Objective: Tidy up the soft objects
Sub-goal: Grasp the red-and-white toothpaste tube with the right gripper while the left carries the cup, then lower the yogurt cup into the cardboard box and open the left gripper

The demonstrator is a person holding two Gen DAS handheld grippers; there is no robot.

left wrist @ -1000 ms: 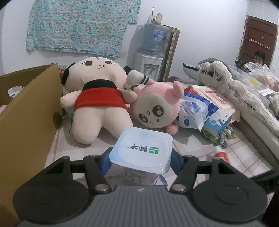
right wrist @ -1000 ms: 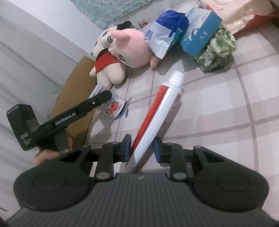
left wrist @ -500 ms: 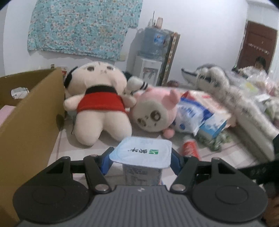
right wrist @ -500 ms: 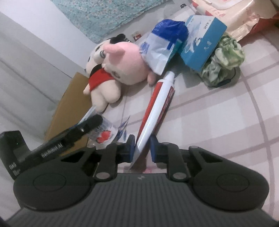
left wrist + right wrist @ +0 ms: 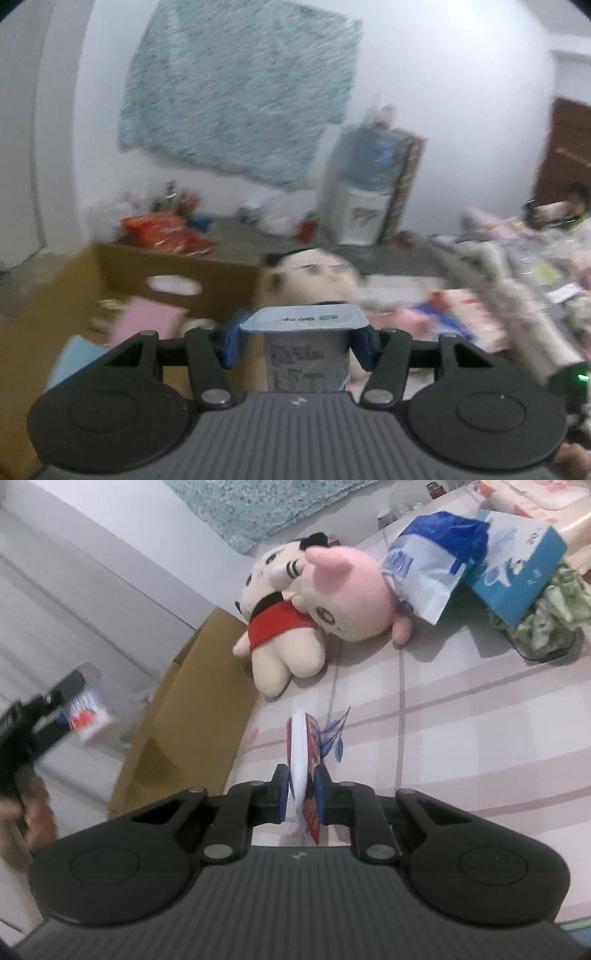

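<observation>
The left gripper (image 5: pixel 303 349), jaws closing, clamps a yogurt cup (image 5: pixel 305 347) just short of the cardboard box (image 5: pixel 207 284); the right gripper (image 5: pixel 301 797) pinches a toothpaste tube (image 5: pixel 301 760) above the bedsheet. Carrying step, I'd say; next, release over the box.

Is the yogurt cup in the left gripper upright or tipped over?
Upright. The yogurt cup stands between the left gripper's closing jaws with its foil lid level on top.
</observation>
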